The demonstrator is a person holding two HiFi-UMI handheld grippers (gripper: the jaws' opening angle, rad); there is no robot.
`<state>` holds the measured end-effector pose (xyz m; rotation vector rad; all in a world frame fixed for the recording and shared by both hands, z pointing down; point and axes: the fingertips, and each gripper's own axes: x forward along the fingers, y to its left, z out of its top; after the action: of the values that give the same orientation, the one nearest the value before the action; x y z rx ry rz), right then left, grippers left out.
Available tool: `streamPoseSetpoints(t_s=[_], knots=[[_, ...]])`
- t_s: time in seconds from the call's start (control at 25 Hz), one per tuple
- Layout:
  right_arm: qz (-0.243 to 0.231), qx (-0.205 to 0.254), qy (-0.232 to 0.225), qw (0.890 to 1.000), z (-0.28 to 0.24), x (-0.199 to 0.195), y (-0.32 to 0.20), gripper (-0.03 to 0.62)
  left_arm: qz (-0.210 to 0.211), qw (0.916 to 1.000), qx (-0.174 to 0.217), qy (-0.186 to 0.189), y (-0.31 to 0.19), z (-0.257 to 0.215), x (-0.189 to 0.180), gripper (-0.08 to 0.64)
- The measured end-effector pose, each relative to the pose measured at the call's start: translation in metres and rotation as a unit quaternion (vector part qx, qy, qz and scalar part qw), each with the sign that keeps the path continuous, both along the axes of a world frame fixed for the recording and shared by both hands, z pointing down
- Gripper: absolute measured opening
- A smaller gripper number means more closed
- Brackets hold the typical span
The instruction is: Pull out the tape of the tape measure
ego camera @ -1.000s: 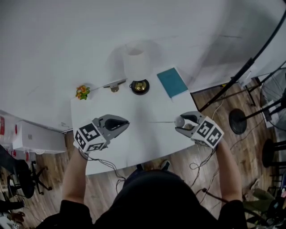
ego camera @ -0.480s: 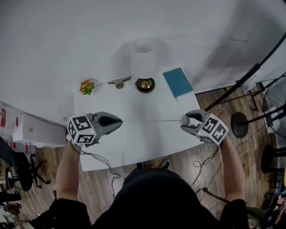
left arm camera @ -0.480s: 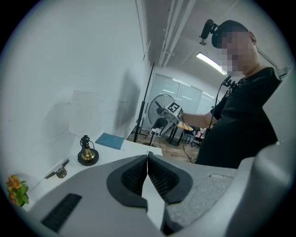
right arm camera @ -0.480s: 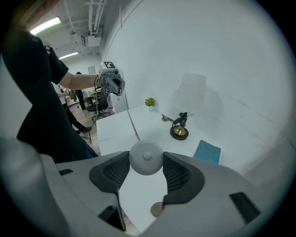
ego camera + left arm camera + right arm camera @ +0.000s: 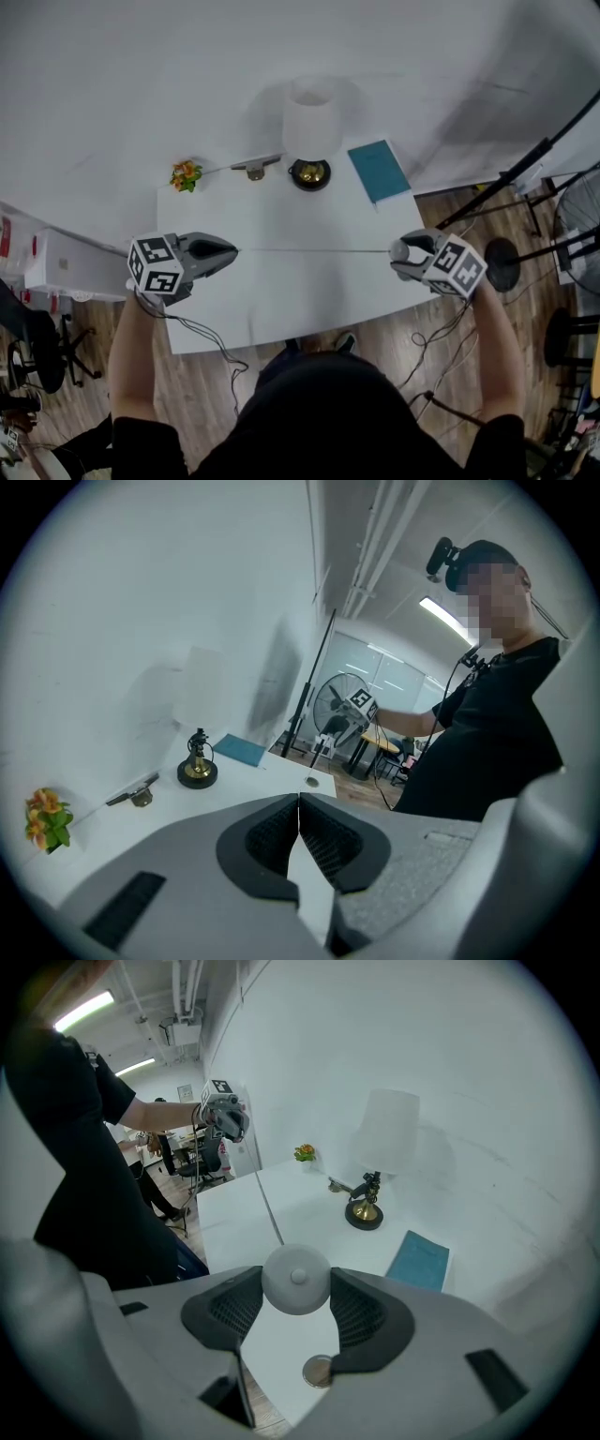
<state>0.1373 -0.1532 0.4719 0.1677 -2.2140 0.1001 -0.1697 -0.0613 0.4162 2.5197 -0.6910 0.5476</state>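
Note:
A round white tape measure case (image 5: 296, 1279) sits between the pads of my right gripper (image 5: 296, 1283), which is shut on it. In the head view this right gripper (image 5: 401, 251) hangs over the table's right edge. The thin tape (image 5: 314, 250) runs straight and level across the white table (image 5: 309, 305) to my left gripper (image 5: 234, 250). That left gripper (image 5: 299, 803) is shut on the tape's end, with the tape edge-on between the pads. From the right gripper view the tape (image 5: 272, 1218) leads away toward the left gripper (image 5: 225, 1115).
At the table's back stand a lamp with a white shade (image 5: 312, 117) and brass base (image 5: 312, 174), a teal book (image 5: 380, 171), a metal clip (image 5: 255, 168) and small orange flowers (image 5: 186, 174). A small round disc (image 5: 319, 1371) lies near the right edge. Stands and a fan (image 5: 574, 202) crowd the floor at right.
The two grippers have moved apart, the left one further left and the right one further right. The stretch of tape between them has grown longer.

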Motion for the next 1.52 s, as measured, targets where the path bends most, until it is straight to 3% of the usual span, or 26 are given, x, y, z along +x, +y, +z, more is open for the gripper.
streamPoseSetpoints(t_s=[0.36,0.92,1.24,1.52], knots=[[0.007,-0.019,0.009,1.000,0.006,-0.002,0.000,0.230,-0.035,0.9993,-0.013,0.001,0.005,0.011,-0.041,0.006],[0.000,-0.043,0.022,0.999,0.021,-0.036,0.011,0.230,-0.048,0.9983,-0.032,0.010,0.016,0.038,-0.073,0.006],[0.014,-0.026,0.052,0.998,0.045,-0.048,0.006,0.232,-0.052,0.9977,-0.043,-0.002,0.012,0.064,-0.088,0.006],[0.041,-0.017,0.074,0.996,0.087,-0.055,0.000,0.232,-0.068,0.9946,-0.078,-0.001,0.000,0.108,-0.095,0.007]])
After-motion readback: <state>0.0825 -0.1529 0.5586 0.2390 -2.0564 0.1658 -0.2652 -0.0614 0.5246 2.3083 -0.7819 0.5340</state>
